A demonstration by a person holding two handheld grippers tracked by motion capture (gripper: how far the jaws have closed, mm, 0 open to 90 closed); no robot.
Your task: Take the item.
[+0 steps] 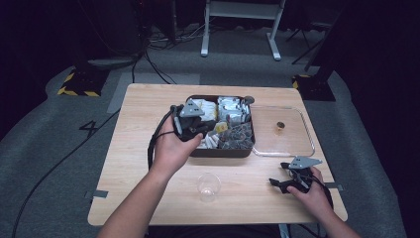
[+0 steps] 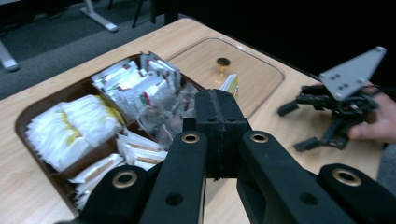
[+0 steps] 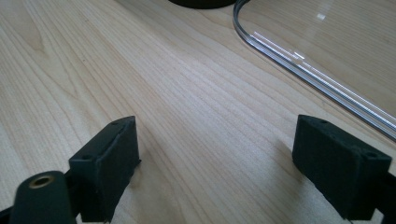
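A dark compartment tray (image 1: 223,153) of sachets sits mid-table. White sachets (image 2: 70,128), silver packets (image 2: 135,84) and thin stick packs (image 2: 137,154) fill its sections. My left gripper (image 1: 214,128) hovers over the tray's right half, shut on a small yellow-and-white packet (image 1: 221,127). In the left gripper view the packet (image 2: 232,84) pokes out beyond the closed jaws of the left gripper (image 2: 219,116). My right gripper (image 1: 287,179) rests on the table at the front right, open and holding nothing. It also shows as the right gripper (image 2: 297,126) and, on bare wood, the right gripper (image 3: 233,154).
A clear lid (image 1: 292,145) with a gold knob (image 1: 280,125) lies flat just right of the tray; the lid's rim (image 3: 308,70) runs ahead of the right jaws. A clear plastic cup (image 1: 208,186) stands near the front edge, between my hands. The floor beyond holds cables and desk legs.
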